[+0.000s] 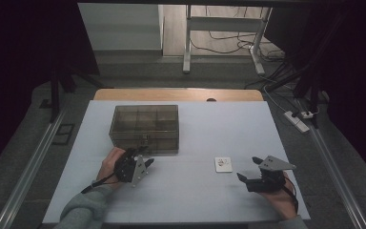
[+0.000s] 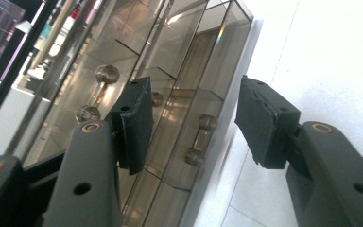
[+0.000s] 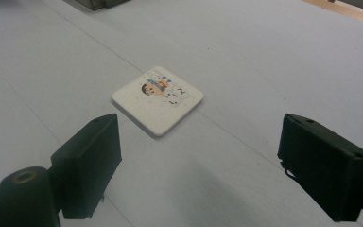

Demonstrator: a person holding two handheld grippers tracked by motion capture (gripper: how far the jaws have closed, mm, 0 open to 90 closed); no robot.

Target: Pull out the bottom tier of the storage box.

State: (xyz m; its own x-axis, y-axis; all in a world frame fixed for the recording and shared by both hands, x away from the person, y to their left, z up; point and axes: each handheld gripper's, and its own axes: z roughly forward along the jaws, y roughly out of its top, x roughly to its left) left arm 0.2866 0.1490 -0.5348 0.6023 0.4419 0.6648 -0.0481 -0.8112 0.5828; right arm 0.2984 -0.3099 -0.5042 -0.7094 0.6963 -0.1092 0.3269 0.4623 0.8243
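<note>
A smoked see-through box with several compartments stands on the white table, left of the middle. My left gripper is at the box's front wall, open. In the left gripper view its black pads flank a small metal handle on the box without pressing on it. A small white square tile with a cartoon picture lies flat at right of centre. My right gripper rests just to its right, open, with the tile ahead of its jaws and nothing between them.
A wooden strip runs along the table's far edge. On the floor beyond stand a metal frame and cables, with a power strip at the right. Dark curtains hang on both sides.
</note>
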